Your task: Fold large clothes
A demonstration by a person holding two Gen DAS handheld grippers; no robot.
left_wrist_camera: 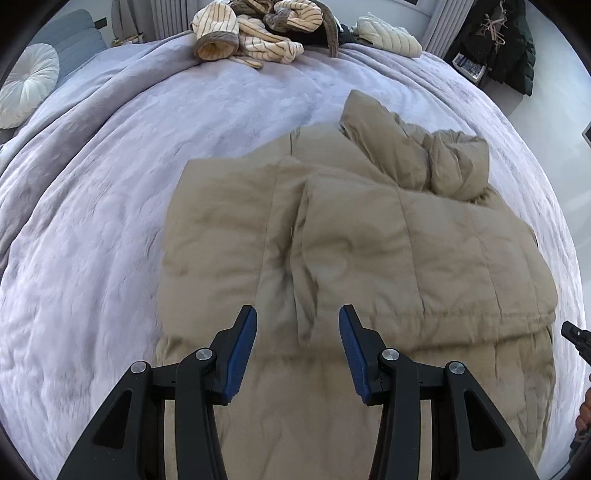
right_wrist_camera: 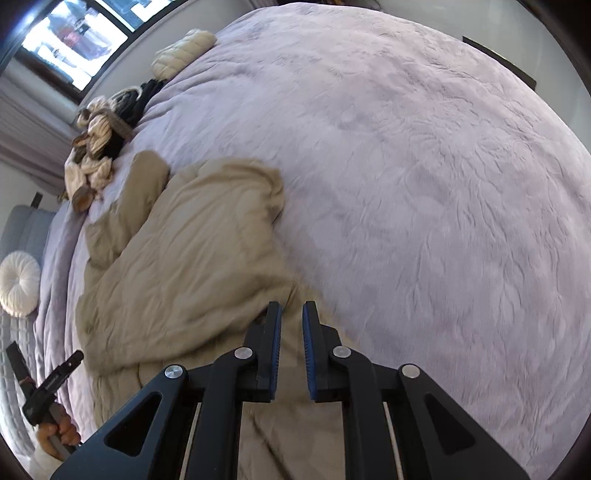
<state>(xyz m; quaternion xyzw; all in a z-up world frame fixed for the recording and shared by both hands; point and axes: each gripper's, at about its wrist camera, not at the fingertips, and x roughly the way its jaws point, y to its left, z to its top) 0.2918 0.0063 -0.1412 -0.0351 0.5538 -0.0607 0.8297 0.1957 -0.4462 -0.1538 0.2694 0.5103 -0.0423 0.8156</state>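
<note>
On the lilac bedspread (left_wrist_camera: 110, 221), tan coat (left_wrist_camera: 369, 240); both tongs (left_wrist_camera: 298, 314) (right_wrist_camera: 291, 314) parted, empty.

tan puffer jacket (left_wrist_camera: 369, 240) – partly folded; flat on lilac bedspread (left_wrist_camera: 110, 221)

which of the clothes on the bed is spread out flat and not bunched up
The tan quilted puffer jacket, spread across the lilac blanket under both grippers. The cream striped garment and the cream padded piece sit bunched at the far edge.
</note>
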